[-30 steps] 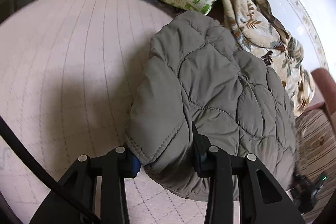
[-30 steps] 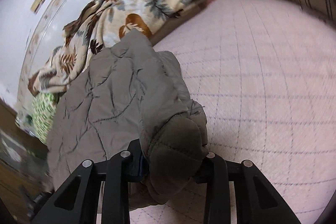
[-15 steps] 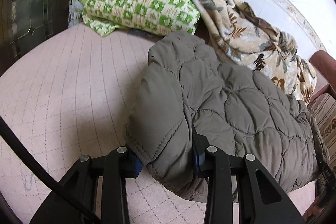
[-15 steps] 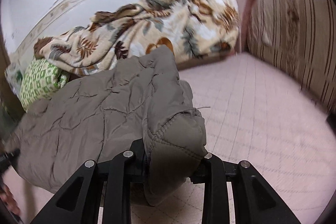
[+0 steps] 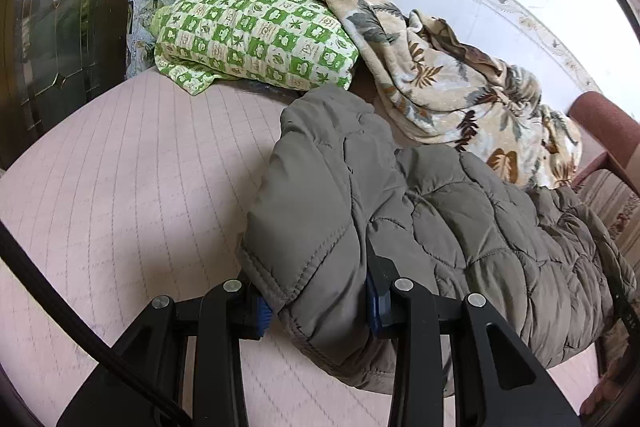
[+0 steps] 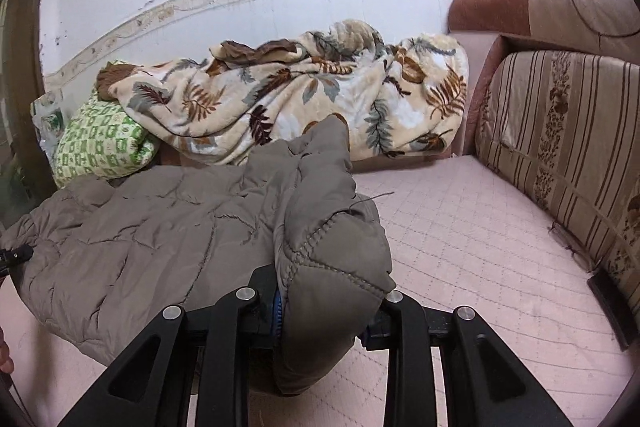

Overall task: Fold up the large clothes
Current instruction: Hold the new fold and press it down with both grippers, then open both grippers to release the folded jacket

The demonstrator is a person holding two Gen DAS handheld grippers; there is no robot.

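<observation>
A grey-brown quilted jacket [image 5: 440,211] lies across the pink quilted sofa seat [image 5: 132,179] and hangs between my two grippers. My left gripper [image 5: 316,301] is shut on the jacket's left hemmed corner. My right gripper [image 6: 326,311] is shut on the jacket's right corner [image 6: 332,259], which bulges over the fingers and hides the pads. The rest of the jacket [image 6: 152,227] spreads to the left in the right wrist view. Both held corners are raised a little above the seat.
A green-and-white checked pillow [image 5: 256,39] and a crumpled leaf-print blanket [image 6: 304,95] lie at the back of the seat against the white wall. A striped sofa cushion [image 6: 568,131] and brown armrest [image 6: 496,7] stand at the right. A dark glass-panelled door [image 5: 52,27] is at the left.
Both views have tilted up and pulled back toward me, so the wall, pillow and blanket now show. Both grippers stay shut on the jacket corners, and the jacket stretches wider between them.
</observation>
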